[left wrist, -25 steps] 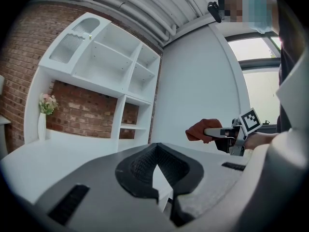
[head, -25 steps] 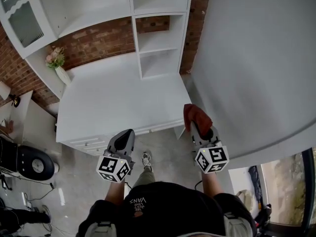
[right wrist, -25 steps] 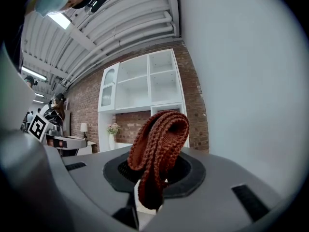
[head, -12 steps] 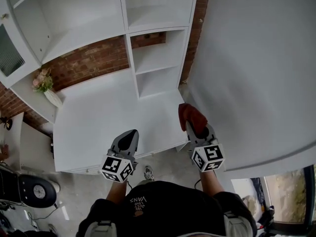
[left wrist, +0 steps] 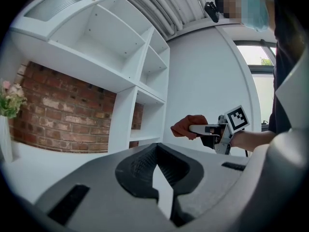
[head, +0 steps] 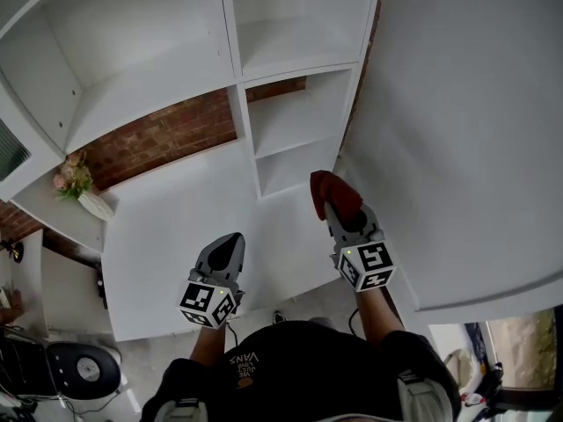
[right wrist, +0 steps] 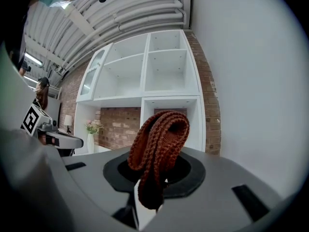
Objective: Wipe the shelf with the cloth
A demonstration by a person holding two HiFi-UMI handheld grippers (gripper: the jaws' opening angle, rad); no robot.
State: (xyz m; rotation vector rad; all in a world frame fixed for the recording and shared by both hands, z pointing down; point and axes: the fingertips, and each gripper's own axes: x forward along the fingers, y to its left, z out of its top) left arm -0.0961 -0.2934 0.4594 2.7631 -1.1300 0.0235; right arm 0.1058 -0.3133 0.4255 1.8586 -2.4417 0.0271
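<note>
A rust-red knitted cloth (head: 332, 193) hangs folded from my right gripper (head: 339, 214), which is shut on it just in front of the white shelf unit's (head: 295, 117) lowest cubby. In the right gripper view the cloth (right wrist: 161, 139) loops up out of the right gripper (right wrist: 149, 190), with the shelf unit (right wrist: 164, 74) straight ahead. My left gripper (head: 225, 251) hovers over the white countertop (head: 185, 218), shut and holding nothing. The left gripper view shows the left gripper (left wrist: 157, 173) closed, with the right gripper (left wrist: 203, 128) and cloth (left wrist: 186, 127) off to its right.
A vase of pink flowers (head: 77, 185) stands at the counter's far left by the brick back wall (head: 158, 134). A plain white wall (head: 457, 130) runs close along my right. A black round seat (head: 84, 369) sits on the floor at lower left.
The view has moved in toward the shelf unit. Both grippers now sit over the countertop, and the right one has carried the cloth closer to the lowest cubby.
</note>
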